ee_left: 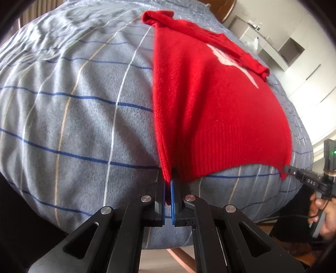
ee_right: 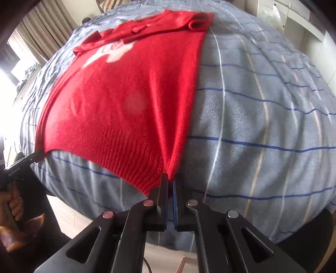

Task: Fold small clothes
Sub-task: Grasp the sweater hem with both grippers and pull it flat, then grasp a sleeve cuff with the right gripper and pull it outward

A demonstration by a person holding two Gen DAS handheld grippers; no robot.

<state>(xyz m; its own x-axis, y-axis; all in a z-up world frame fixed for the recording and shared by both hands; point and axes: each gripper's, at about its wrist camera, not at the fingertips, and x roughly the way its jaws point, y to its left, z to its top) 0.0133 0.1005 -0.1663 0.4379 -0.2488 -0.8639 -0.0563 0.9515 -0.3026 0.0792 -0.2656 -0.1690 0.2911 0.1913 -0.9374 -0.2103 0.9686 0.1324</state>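
Observation:
A red knitted sweater [ee_left: 210,105] with a white motif lies flat on a grey-blue checked blanket [ee_left: 73,105], its sleeves folded across the far end. My left gripper [ee_left: 168,184] is shut on the hem's left corner at the near edge. In the same view the right gripper [ee_left: 288,169] pinches the other hem corner. The right wrist view shows the sweater [ee_right: 126,100] again, with my right gripper [ee_right: 170,182] shut on the ribbed hem corner. The left gripper [ee_right: 37,156] holds the far corner at the left. The hem between them hangs slightly off the blanket [ee_right: 262,126].
The blanket covers a wooden table whose rim [ee_left: 180,256] shows below. White cupboards and shelves [ee_left: 294,48] stand to the right, curtains [ee_right: 42,27] to the left. A person's hands [ee_left: 323,214] [ee_right: 12,205] hold the gripper handles. A chair back [ee_left: 222,8] is beyond the far edge.

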